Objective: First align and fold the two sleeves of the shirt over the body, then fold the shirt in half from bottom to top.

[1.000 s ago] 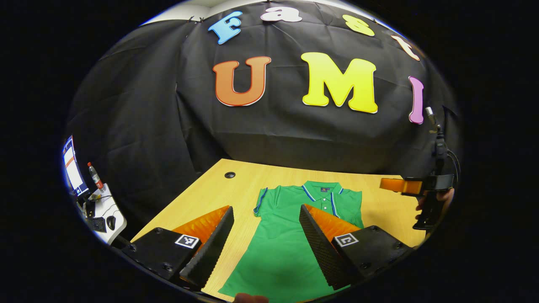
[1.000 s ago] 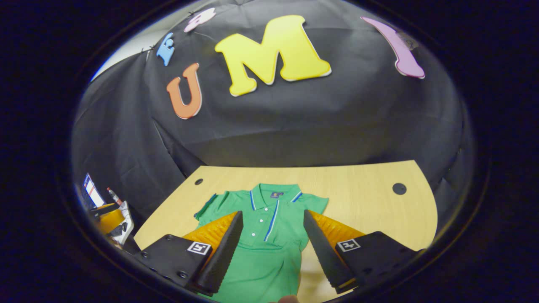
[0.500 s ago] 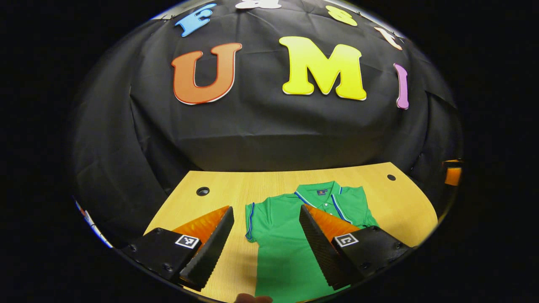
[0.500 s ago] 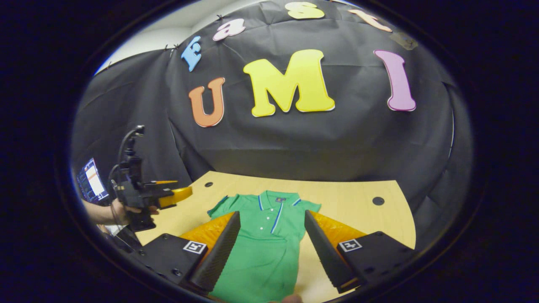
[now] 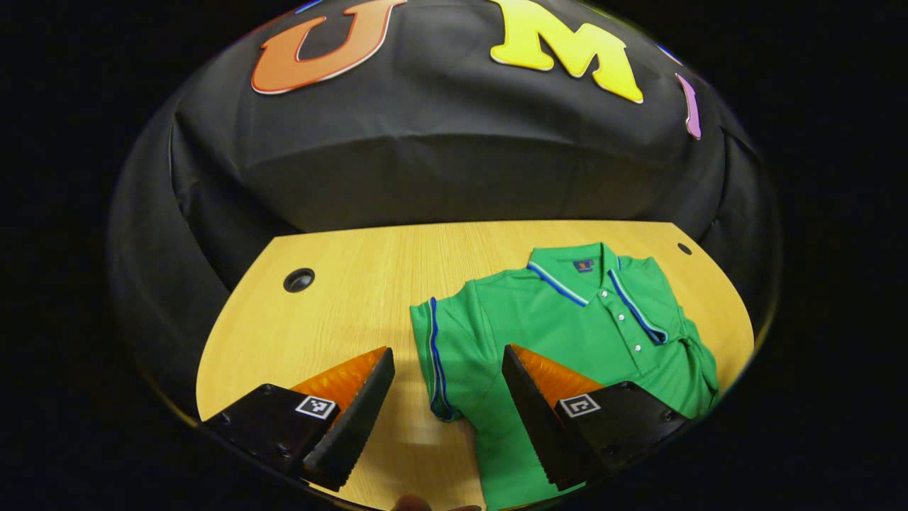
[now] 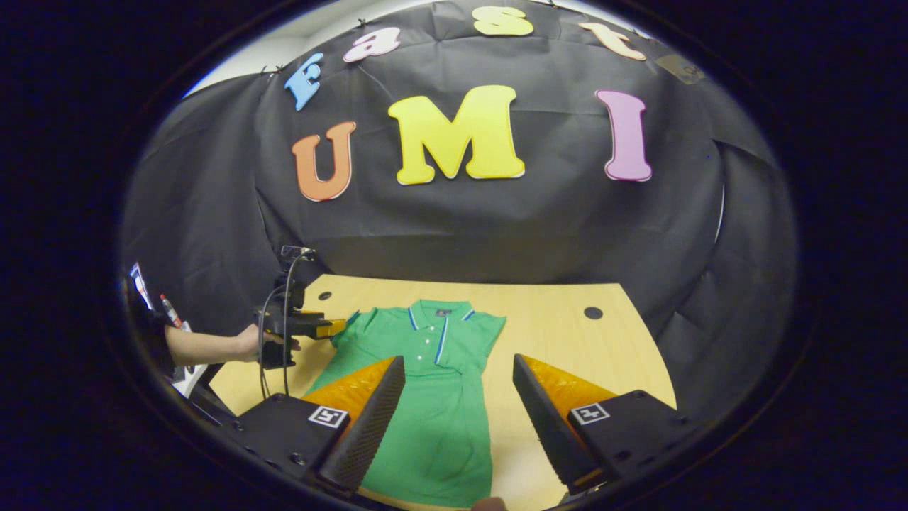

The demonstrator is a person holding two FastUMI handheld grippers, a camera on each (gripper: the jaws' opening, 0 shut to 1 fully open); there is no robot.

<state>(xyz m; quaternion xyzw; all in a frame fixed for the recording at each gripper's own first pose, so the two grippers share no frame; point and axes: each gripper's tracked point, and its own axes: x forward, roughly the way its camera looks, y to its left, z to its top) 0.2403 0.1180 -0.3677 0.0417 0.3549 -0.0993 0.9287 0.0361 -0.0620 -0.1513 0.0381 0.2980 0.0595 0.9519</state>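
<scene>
The left gripper [image 5: 443, 387] hangs over the shirt [image 5: 567, 319]'s left sleeve [image 5: 443, 348], jaws wide, empty. Best to pinch the cuff edge cleanly. The right gripper [image 6: 457, 408] is equally wide, holding nothing above the bench [image 6: 560, 333].

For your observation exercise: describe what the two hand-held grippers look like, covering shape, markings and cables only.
Each hand-held gripper has two wedge-shaped fingers with ridged inner faces on black blocks, each block bearing a small square black-and-white marker. That goes for the left hand-held gripper and the right hand-held gripper. Seen from farther off in the right gripper view, the left one has a black body with a looping black cable.
</scene>
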